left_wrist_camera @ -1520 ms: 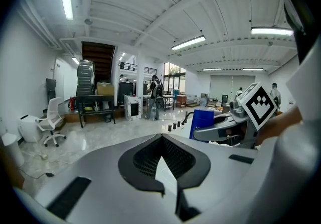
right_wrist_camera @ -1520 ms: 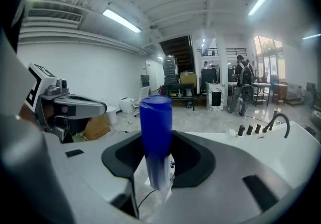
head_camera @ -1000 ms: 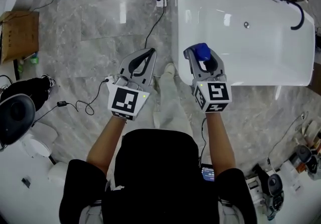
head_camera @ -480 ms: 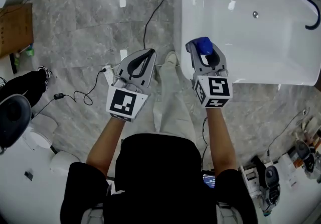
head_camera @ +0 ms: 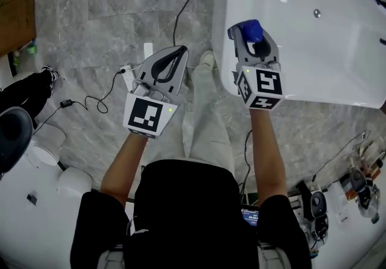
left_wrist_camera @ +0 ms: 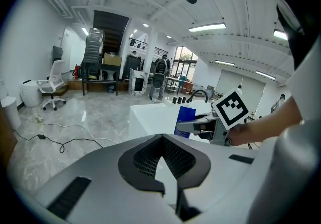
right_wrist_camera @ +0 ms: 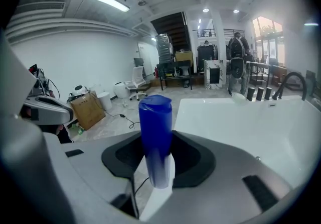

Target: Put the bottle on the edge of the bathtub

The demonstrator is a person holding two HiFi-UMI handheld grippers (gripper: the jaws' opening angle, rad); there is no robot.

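Cardboard (head_camera: 15, 20) lies at our far left on the grey stone floor (head_camera: 90, 26), and a black cable (head_camera: 90, 104) trails nearer to us. Our left gripper (head_camera: 179, 52) hangs over the floor, jaws pressed together on nothing. Our right gripper (head_camera: 252, 34) clamps the blue bottle (head_camera: 251, 28) upright over the near corner of the white bathtub (head_camera: 301, 75). Whether the bottle touches the rim we cannot tell.

— Where's the bathtub (head_camera: 313, 90)?
— Two o'clock. The bottle (head_camera: 251, 30), between the right gripper (head_camera: 253, 40) jaws, is above its near-left corner.
— And the left gripper (head_camera: 178, 52)?
— Eleven o'clock, over the floor (head_camera: 108, 26). A cardboard box (head_camera: 17, 20) lies at ten.
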